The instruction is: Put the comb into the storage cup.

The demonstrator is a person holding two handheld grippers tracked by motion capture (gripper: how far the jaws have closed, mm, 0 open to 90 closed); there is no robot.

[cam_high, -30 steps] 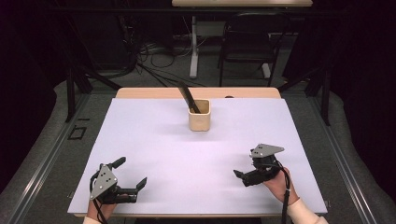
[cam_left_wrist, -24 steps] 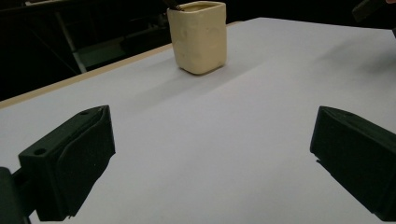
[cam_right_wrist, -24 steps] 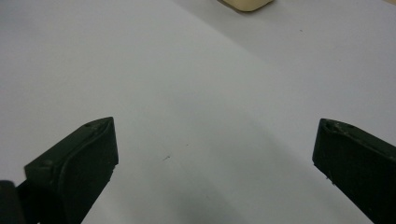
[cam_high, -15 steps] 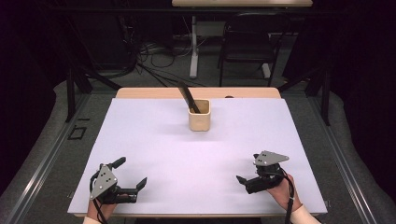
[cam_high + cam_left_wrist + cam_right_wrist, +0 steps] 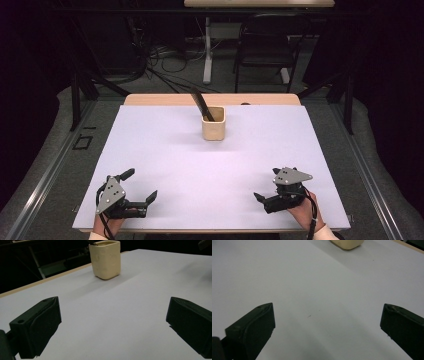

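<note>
Standing upright toward the far middle of the white table (image 5: 165,150), a cream cup (image 5: 213,127) holds one dark utensil (image 5: 201,104) that leans out over its rim to the left. Both tools sit well apart from it at the near edge: the left gripper (image 5: 140,187) and the right gripper (image 5: 264,192) each have jaws spread wide, holding nothing, over bare tabletop.
</note>
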